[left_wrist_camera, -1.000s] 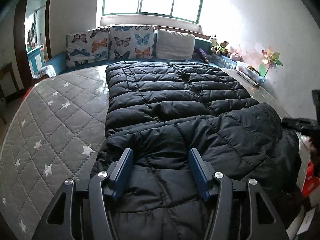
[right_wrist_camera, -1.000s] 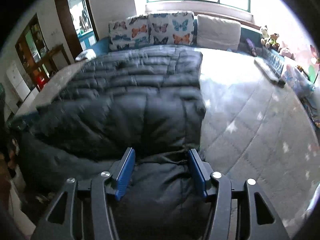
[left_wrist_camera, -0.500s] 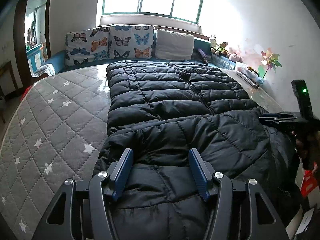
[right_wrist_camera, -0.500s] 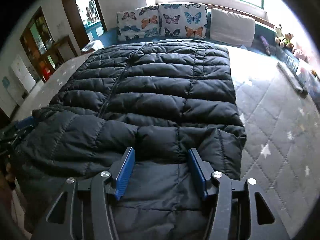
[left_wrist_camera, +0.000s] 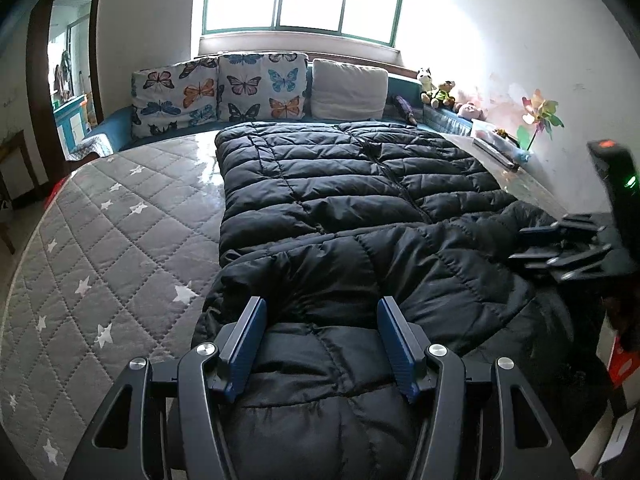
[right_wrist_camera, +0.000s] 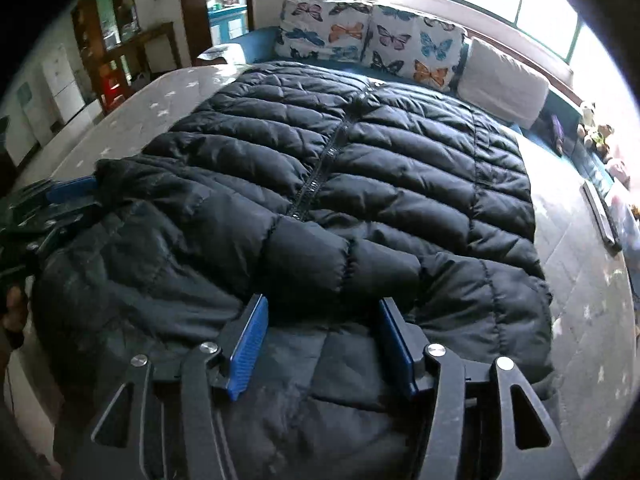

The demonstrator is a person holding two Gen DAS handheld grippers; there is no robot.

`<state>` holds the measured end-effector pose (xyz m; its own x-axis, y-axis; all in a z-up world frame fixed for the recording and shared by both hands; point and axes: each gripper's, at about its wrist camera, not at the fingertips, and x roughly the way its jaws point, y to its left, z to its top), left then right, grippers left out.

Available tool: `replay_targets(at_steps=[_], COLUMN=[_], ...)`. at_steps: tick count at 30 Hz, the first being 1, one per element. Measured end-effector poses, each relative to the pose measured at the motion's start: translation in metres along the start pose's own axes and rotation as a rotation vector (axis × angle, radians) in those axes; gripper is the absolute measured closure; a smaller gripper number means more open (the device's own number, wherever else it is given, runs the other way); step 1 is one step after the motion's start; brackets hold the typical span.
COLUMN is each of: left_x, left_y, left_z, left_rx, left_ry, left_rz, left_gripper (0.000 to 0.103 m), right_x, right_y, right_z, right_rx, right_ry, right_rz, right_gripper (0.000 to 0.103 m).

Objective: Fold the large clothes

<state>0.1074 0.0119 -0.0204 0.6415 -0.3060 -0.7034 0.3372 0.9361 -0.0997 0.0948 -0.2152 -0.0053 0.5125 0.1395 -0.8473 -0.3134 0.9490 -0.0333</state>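
A large black puffer jacket (left_wrist_camera: 344, 184) lies spread on the bed, zip side up, with its near part folded across in a thick roll (right_wrist_camera: 312, 256). My left gripper (left_wrist_camera: 318, 308) hovers over the jacket's near left end, blue pads apart and nothing pinched. My right gripper (right_wrist_camera: 320, 308) hangs over the near right end, likewise open above the fabric. In the left wrist view the right gripper (left_wrist_camera: 560, 240) shows at the right edge, beside the jacket's folded end. In the right wrist view the left gripper (right_wrist_camera: 52, 200) shows at the left edge.
The grey quilted mattress (left_wrist_camera: 100, 248) with white stars lies bare left of the jacket. Butterfly cushions (left_wrist_camera: 224, 92) and a white pillow (left_wrist_camera: 348, 90) line the head end under the window. Soft toys (left_wrist_camera: 440, 92) and a paper pinwheel (left_wrist_camera: 540, 116) stand along the right wall.
The right gripper has slid inward over the jacket's near end and rolled, coming further into the left wrist view. The left gripper has stayed where it was.
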Motion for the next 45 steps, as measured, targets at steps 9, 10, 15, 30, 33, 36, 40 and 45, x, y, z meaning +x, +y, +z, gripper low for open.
replay_targets(at_steps=[9, 10, 15, 30, 33, 36, 40, 45], left_x=[-0.002, -0.001, 0.000, -0.016, -0.040, -0.054, -0.033, -0.011], left_y=[0.002, 0.003, 0.001, -0.001, -0.005, -0.014, -0.031, -0.030], left_z=[-0.006, -0.006, -0.007, 0.010, 0.020, 0.024, 0.011, -0.008], left_rx=[0.005, 0.007, 0.023, 0.069, 0.064, 0.089, 0.164, 0.187], left_ry=[-0.023, -0.026, -0.027, 0.004, -0.040, -0.071, 0.010, 0.028], left_rz=[-0.006, -0.005, 0.007, 0.024, -0.004, -0.046, -0.075, -0.057], left_gripper=[0.041, 0.041, 0.040, 0.040, 0.040, 0.040, 0.040, 0.038], right_x=[-0.049, -0.047, -0.035, -0.073, -0.075, -0.066, -0.030, -0.024], right_y=[-0.066, -0.068, -0.077, -0.069, -0.060, -0.051, -0.040, -0.039], right_z=[-0.051, -0.058, -0.085, -0.059, -0.044, -0.039, -0.047, -0.053], right_rx=[0.151, 0.159, 0.232, 0.160, 0.115, 0.072, 0.032, 0.022], right_ry=[-0.013, -0.010, -0.069, -0.119, -0.122, -0.105, -0.029, -0.040], right_rz=[0.027, 0.028, 0.074, 0.026, 0.042, 0.056, 0.061, 0.057], right_gripper=[0.041, 0.039, 0.037, 0.037, 0.037, 0.037, 0.035, 0.032])
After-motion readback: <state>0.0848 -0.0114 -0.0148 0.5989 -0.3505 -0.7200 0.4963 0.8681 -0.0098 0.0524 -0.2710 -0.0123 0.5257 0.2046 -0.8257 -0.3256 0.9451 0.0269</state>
